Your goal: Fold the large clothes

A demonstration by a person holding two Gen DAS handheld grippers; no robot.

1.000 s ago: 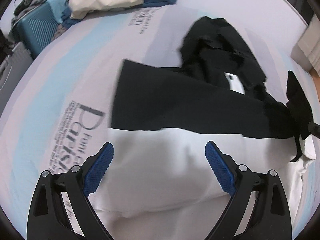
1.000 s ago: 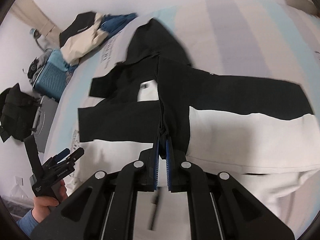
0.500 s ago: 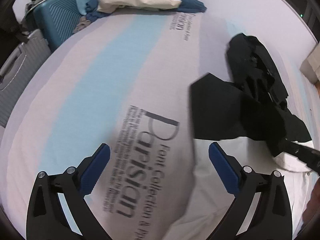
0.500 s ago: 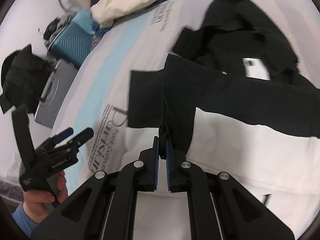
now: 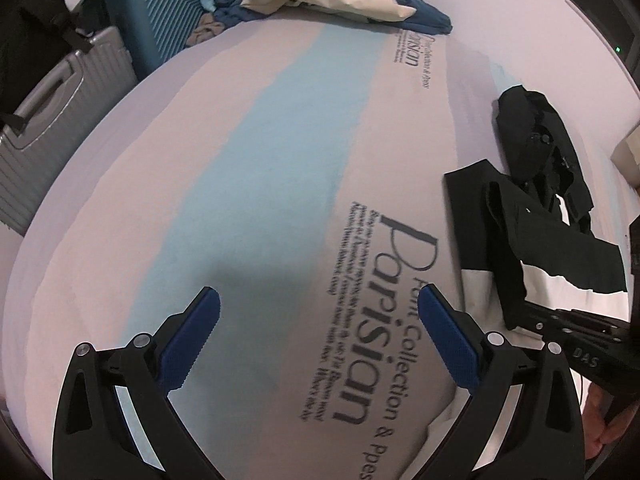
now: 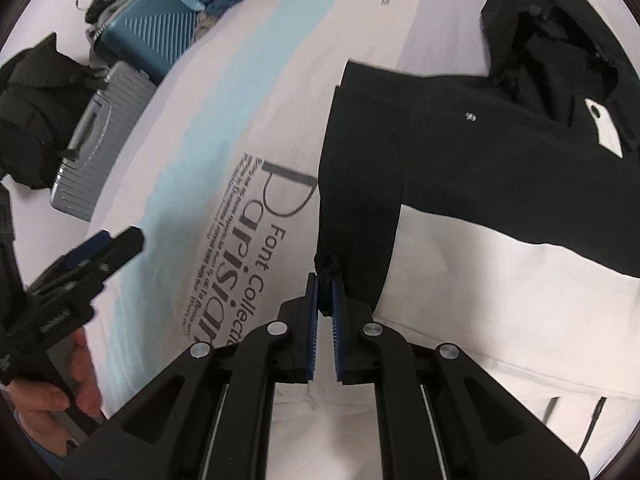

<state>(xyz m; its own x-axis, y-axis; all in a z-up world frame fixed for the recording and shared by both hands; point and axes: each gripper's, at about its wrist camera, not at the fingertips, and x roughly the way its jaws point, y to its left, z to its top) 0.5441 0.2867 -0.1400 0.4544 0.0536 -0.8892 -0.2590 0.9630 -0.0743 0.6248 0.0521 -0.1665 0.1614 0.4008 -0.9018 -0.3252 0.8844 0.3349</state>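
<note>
My right hand-held gripper (image 6: pixel 325 285) clamps a black fold of the jacket (image 6: pixel 480 168) on the bed (image 5: pixel 280 140).
The jacket stretches away to my right; my left hand-held gripper (image 5: pixel 318 320), fingers apart, hovers empty beside its left edge.

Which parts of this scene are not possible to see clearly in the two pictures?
- Jacket: its lower part, cut off by the right wrist view's bottom edge and hidden behind the right gripper.
- Left gripper: blurred in the right wrist view.
- Small print on the bedsheet: too small to read.
</note>
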